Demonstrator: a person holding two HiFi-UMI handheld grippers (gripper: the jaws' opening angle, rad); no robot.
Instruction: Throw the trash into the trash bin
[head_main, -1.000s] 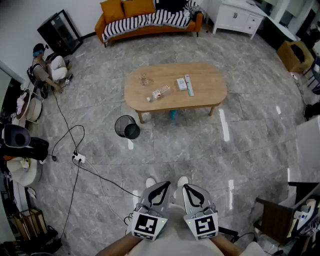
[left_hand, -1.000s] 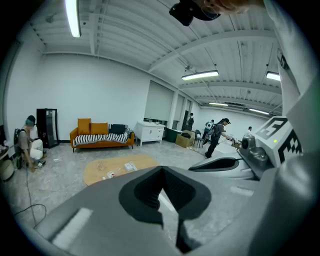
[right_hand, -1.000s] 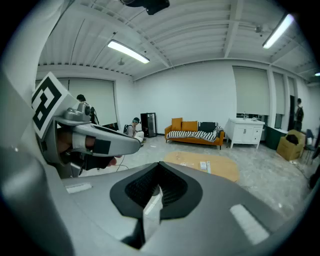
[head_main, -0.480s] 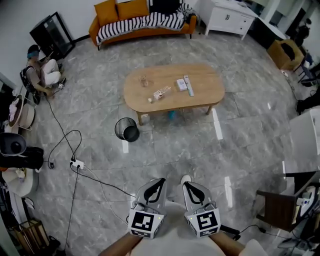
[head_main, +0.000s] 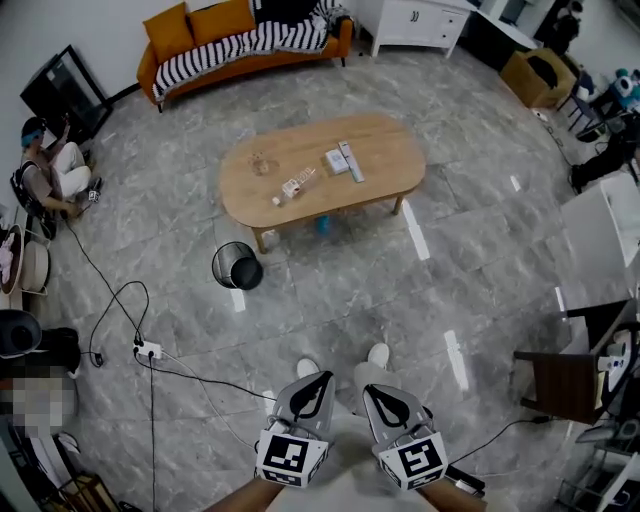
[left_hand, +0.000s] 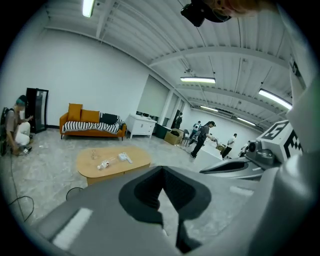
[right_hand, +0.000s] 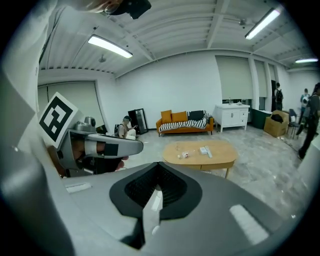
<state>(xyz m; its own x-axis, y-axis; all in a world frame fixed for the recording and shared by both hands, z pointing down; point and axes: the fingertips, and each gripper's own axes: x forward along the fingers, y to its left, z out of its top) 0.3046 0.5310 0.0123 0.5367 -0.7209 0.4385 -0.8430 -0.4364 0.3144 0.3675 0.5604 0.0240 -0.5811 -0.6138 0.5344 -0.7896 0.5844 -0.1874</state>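
Approach stage, by the look of it: nothing picked up yet. Left gripper (head_main: 318, 380) and right gripper (head_main: 374, 392) held side by side low in front of the body, above the grey marble-patterned tile floor (head_main: 480, 270). Jaws of each pressed together and empty, aimed toward the oval light-wood coffee table (head_main: 385, 185) and well apart from it. Likeliest trash on that tabletop: a small crumpled white-and-red wrapper or carton (head_main: 294, 187), near the middle and toward the near edge. To its right, a flat white box (head_main: 335, 161) and a slim grey remote-like bar (head_main: 350, 161); to its left, a small clear glass object (head_main: 260, 163). No telling which of these to count as trash. Wrapper lying flat, long axis slanted from near-left to far-right in the head view, roughly along the table's length; too small to tell one end from the other. Round black wire-mesh trash bin (head_main: 237, 266) upright on the floor, mouth up, just beside the table's near-left leg. Next, probably: close the distance to the table, spread one pair of jaws, come down across the wrapper's short side rather than along its length, then carry it left to the bin.
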